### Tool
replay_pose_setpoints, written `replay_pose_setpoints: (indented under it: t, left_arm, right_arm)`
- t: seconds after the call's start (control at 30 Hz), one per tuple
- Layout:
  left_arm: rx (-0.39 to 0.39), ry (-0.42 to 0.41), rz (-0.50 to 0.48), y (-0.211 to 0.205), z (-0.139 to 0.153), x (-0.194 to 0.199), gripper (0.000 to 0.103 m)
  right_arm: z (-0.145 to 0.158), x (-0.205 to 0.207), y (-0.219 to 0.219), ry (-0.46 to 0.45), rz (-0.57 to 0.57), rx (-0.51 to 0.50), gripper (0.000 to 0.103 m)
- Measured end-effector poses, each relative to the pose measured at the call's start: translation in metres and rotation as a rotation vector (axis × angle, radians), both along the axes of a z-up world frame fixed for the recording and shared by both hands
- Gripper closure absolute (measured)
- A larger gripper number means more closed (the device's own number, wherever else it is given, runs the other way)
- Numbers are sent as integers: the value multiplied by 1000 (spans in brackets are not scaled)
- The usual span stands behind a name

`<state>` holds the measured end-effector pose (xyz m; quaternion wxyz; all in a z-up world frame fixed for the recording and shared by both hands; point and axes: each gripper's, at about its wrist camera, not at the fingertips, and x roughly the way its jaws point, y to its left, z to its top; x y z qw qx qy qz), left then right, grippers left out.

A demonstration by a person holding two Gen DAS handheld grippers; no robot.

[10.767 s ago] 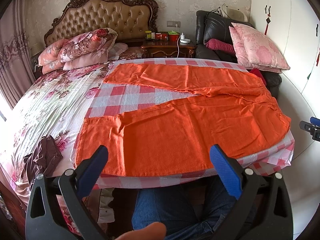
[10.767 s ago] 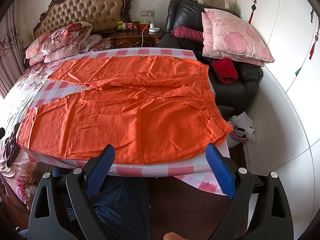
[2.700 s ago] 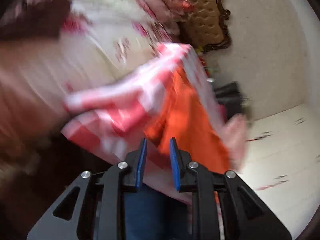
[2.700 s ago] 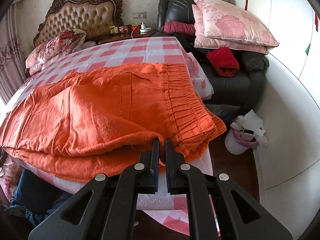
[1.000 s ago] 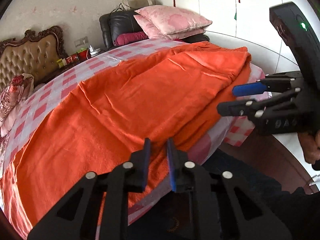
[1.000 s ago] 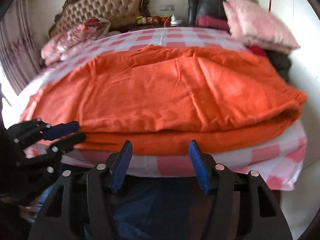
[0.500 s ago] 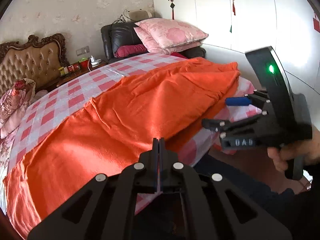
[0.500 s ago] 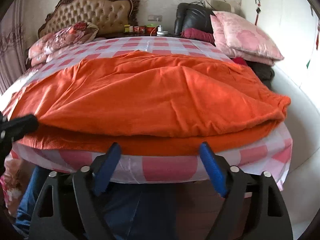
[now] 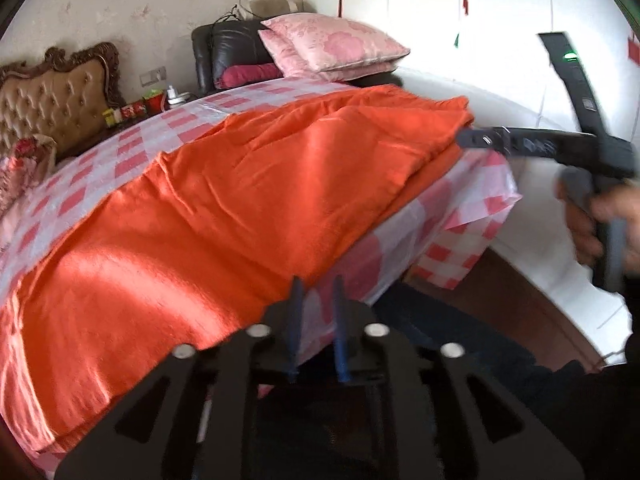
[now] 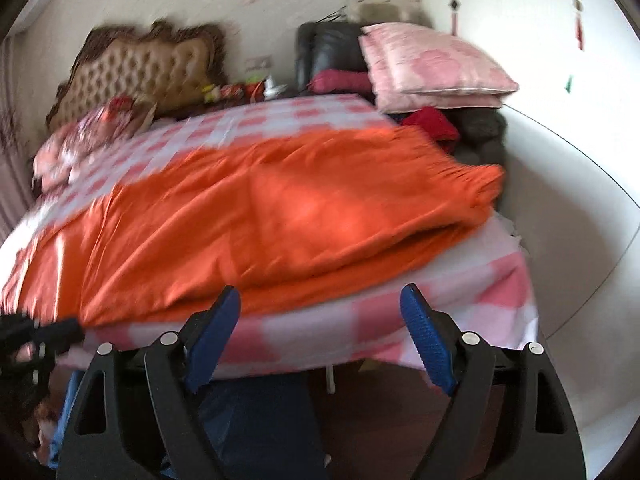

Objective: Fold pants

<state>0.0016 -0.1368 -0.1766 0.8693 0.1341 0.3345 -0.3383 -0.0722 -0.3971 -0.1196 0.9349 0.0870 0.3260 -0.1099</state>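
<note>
Orange pants lie folded lengthwise, one leg on the other, on a red-and-white checked cloth over the bed. My left gripper hovers at the bed's near edge, mid-length of the pants, its blue fingers a narrow gap apart with nothing between them. A hand holds my right gripper with its tips beside the waistband corner. In the right wrist view the pants fill the middle, and my right gripper stands wide open just short of their near fold. The left gripper shows at the left edge.
Pink pillows rest on a black armchair past the bed's far corner. A tufted headboard and a cluttered nightstand stand behind. A white wall runs along the right. Legs in jeans are below.
My left gripper, fully shut half a second ago, has parted slightly. The right gripper has moved along the bed edge to the waistband corner, still open. Both views are blurred by motion.
</note>
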Motion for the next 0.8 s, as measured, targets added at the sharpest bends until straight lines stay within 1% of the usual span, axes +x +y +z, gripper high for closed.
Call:
replay_pose_setpoints:
  t: [0.1,0.13,0.2,0.27,0.3,0.33,0.37,0.4,0.5,0.53,0.57,0.63,0.67,0.73,0.8]
  left_arm:
    - [-100,26,-1,12,15,4,73]
    - [-151,39,10,20,22,9,72]
    - [-234,66,36,32,33,24,72]
    - [-325,91,67,46,49,49,72]
    - [-343,93,77,51,55,62,72]
    - [-340,92,91,55,60,77,72]
    - [-322,90,104,56,62,90,72]
    - [-294,104,118,57,63,112,73]
    - [-270,199,119,57,62,181,74]
    - [-262,235,106,55,62,199,74]
    - [-257,290,72,49,60,219,74]
    - [-223,320,38,39,59,242,74]
    - [-185,344,18,31,55,256,74]
    - [-117,365,3,22,45,268,74]
    - [-64,376,3,22,35,272,74]
  right_arm:
    - [11,10,-23,-46,-41,-24,23]
    - [12,17,-30,-47,-47,-42,23]
    - [6,31,-38,-2,-57,-66,23]
    - [-12,43,-41,105,-55,-132,24]
    - [-21,42,-43,126,-51,-148,24]
    - [-23,38,-47,109,-49,-134,24]
    - [-25,34,-51,106,-56,-113,23]
    - [-25,32,-52,102,-55,-106,22]
    - [-27,32,-52,99,-60,-113,19]
    - [-28,33,-52,98,-63,-110,19]
    - [-29,34,-53,100,-65,-104,19]
    - [-30,34,-57,102,-66,-81,17]
    - [-30,33,-58,102,-63,-72,16]
    - [-31,32,-61,100,-54,-55,16]
    - [-28,32,-61,110,-46,-62,16]
